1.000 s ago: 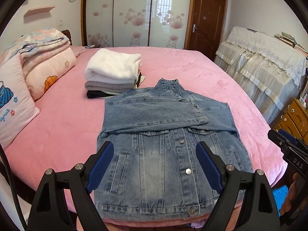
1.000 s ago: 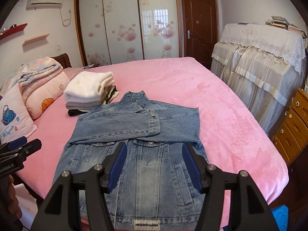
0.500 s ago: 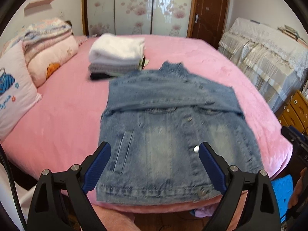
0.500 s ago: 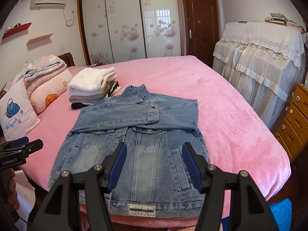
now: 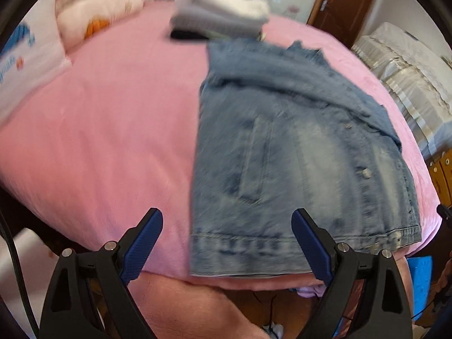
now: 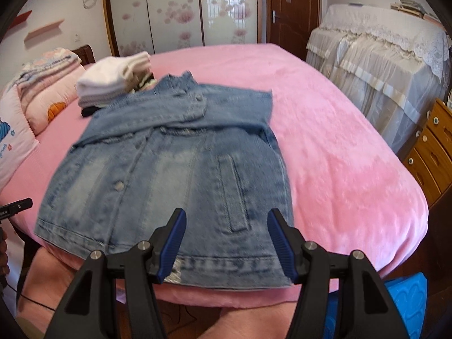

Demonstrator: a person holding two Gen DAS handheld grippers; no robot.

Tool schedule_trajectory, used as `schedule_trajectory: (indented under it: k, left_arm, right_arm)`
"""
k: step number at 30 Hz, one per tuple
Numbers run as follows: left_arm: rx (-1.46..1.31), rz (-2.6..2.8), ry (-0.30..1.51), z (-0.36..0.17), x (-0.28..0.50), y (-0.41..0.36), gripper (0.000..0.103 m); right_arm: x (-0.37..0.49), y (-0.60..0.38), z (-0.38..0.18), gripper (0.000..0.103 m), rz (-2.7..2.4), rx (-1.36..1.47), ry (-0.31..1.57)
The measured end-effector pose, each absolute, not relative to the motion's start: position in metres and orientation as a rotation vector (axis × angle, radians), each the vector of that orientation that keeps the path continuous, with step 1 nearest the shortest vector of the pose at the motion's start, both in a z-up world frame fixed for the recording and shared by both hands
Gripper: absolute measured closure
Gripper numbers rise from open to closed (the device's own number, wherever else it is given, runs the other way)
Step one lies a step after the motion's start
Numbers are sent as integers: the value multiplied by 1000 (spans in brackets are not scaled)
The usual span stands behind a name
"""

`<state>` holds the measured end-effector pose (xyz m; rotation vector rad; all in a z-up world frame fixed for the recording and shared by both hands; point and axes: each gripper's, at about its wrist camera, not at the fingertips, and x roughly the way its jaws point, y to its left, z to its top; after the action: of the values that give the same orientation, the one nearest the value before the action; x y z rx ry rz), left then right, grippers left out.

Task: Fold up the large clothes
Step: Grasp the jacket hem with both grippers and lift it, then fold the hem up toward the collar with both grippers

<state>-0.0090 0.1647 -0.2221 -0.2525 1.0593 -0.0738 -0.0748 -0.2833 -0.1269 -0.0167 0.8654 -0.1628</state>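
Observation:
A blue denim jacket (image 5: 296, 152) lies flat on the pink bed, front up, sleeves folded across its chest, hem at the near edge; it also shows in the right wrist view (image 6: 175, 166). My left gripper (image 5: 227, 243) is open and empty, just above the hem's left corner. My right gripper (image 6: 226, 243) is open and empty, over the hem's right part near the pocket. Neither touches the jacket.
A stack of folded clothes (image 5: 220, 19), white on top, sits beyond the collar. Pillows (image 6: 48, 96) lie at the left. A lace-covered cabinet (image 6: 381, 65) and wooden drawers (image 6: 432, 147) stand to the right. A blue stool (image 6: 406, 305) is below the bed edge.
Both grippers have dropped lower and spread apart, the left toward the hem's left corner, the right toward its right part. The jacket has not moved.

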Motion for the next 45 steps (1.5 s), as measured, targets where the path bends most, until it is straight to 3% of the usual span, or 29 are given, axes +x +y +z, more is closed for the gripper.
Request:
schedule_trajectory:
  k: [5,17,18,20,22,24,25,29,33,37,38,40,45]
  left_arm:
    - [-380,-99,1150,-266,-3,184,18]
    - [-482,-249,1166,-298,-4,186,18]
    - [-486,-252,1166,-299,-4,186,18]
    - [-497,-256,1166,-299,-4,187,19]
    - [-498,-261,1169,-296,-4,185,40]
    - [-513,-288,1171,-293,-6,185,54]
    - [-521,-290,1169,-292,-7,187,55]
    - [-586,-302,1180,-298,-7,191,55]
    - [-624,-311,1200,-306,-3,191,43]
    - [-563,-279,1212,-301,1,178,42]
    - [-535,-267,1219,-298,2,174,43]
    - [-459,-236,1246,-290,3,164,68]
    - [-404,-199,1320,-267,4,155,90]
  right_arm:
    - [-76,-303,-141,43,-163,-1,915]
    - [-81,-374,-190,44,-115,267,1064]
    - [-81,-377,-196,46,-100,288,1079]
    - [-80,-380,-206,61,-51,336,1105]
    - [-83,-379,-208,62,-36,336,1096]
    - [-85,-379,-206,64,-16,339,1089]
    - [-85,-380,-206,64,-10,340,1090]
    - [-84,-388,-213,65,10,374,1109]
    - [-83,-392,-227,64,29,432,1144]
    - [-82,-388,-236,65,26,450,1148]
    - [-82,-386,-234,67,23,439,1145]
    - [-85,-380,-229,78,21,395,1144]
    - [-94,-366,-189,90,62,308,1079]
